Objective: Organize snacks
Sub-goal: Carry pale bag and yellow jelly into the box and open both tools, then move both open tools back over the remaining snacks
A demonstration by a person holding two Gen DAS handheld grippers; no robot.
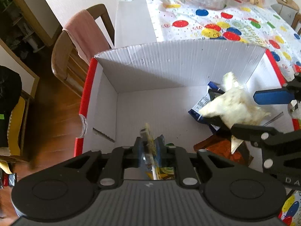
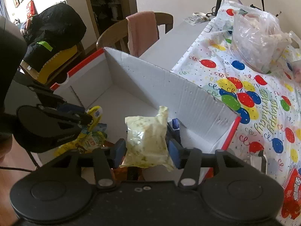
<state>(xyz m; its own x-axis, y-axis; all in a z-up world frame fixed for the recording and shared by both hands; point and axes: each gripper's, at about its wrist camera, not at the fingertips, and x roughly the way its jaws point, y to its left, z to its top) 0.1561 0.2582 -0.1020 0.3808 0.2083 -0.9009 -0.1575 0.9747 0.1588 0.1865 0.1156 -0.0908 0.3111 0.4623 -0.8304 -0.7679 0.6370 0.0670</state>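
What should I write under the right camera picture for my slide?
Right gripper drops a pale snack packet into the white box.

Both tools share one build. The left gripper (image 1: 149, 148) has a matte black ribbed body, two round black discs beside that ribbing, black linkage arms pinned with silver rivets, and blue pads (image 1: 159, 150) lining its jaws. The right gripper (image 2: 145, 150) matches it, with two small silver screws above its ribbing and faint embossed lettering on the side.
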